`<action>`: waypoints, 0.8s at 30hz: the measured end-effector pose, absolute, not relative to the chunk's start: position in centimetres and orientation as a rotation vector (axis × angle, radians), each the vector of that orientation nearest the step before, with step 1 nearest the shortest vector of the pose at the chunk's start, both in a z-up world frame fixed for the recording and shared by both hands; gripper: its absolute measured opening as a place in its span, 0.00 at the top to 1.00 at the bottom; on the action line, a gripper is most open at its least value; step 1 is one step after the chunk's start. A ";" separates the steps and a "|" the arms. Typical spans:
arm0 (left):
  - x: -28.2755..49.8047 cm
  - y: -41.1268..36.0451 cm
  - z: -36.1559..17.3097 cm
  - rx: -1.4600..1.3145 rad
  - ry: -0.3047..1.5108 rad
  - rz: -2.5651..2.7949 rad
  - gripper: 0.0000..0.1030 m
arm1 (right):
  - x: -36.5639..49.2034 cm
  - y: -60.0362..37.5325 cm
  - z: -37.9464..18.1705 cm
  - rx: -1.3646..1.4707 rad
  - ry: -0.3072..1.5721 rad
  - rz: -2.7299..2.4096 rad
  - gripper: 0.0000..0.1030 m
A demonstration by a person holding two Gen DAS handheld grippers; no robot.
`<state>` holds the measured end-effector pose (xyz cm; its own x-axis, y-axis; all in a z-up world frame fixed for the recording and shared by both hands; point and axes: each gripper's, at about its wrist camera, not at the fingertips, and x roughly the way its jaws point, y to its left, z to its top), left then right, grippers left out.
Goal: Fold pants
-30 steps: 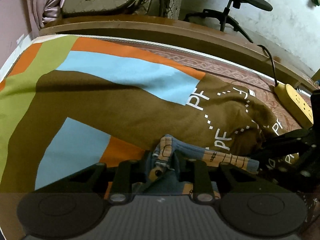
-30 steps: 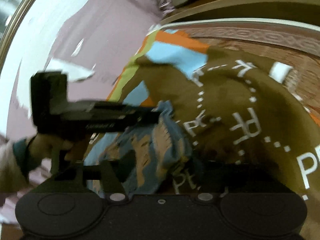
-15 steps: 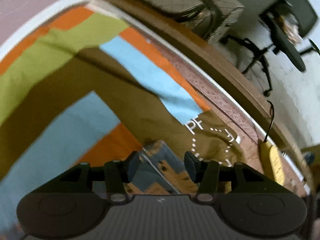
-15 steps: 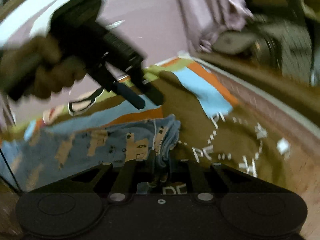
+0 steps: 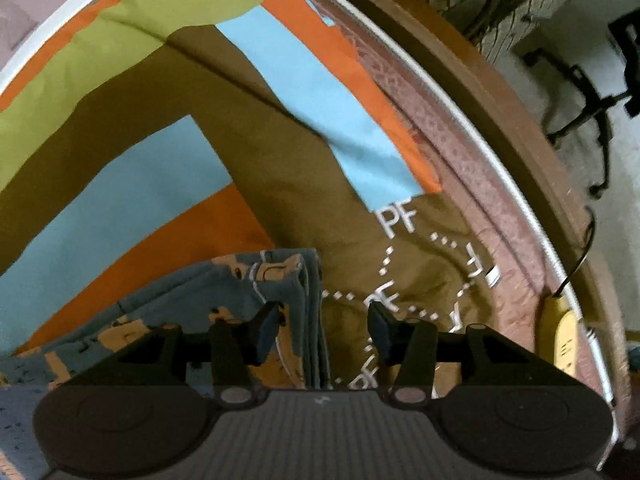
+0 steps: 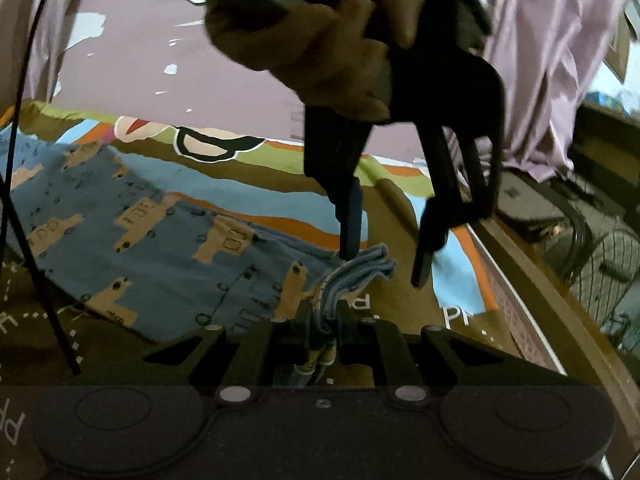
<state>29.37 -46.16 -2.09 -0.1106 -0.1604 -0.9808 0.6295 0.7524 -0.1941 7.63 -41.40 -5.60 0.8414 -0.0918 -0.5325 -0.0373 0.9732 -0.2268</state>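
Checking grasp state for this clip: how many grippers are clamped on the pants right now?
1. The right gripper is shut on the pants at the bunched hem; the left gripper is open above that edge.

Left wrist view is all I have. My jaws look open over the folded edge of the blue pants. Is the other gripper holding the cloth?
Observer: Yes. The right gripper is shut on the bunched edge of the pants.
Operator: Is my gripper touching the pants?
Observer: One finger of the left gripper has its tip at the edge of the fold; the other hangs beside it over the bedsheet.
Operator: How are the pants lying beyond my view?
Observer: They stretch out to the left across the sheet, fairly flat, truck pattern facing up.
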 end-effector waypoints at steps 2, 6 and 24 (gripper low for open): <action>28.9 -46.1 -2.4 0.429 1.546 -0.684 0.51 | 7.6 -40.8 -5.4 -0.255 0.562 -0.022 0.88; 28.8 -44.9 -2.4 0.437 1.522 -0.658 0.73 | 7.4 -39.8 -5.0 -0.284 0.548 -0.005 0.88; 31.0 -26.8 0.8 -0.107 1.368 -0.762 0.90 | 7.3 -32.1 -1.6 -0.327 0.457 0.143 0.88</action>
<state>30.98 -26.82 0.84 0.0055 -0.5446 -0.8387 0.4261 0.7601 -0.4907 7.27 -32.09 -1.61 0.8885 0.0621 -0.4546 -0.2074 0.9382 -0.2772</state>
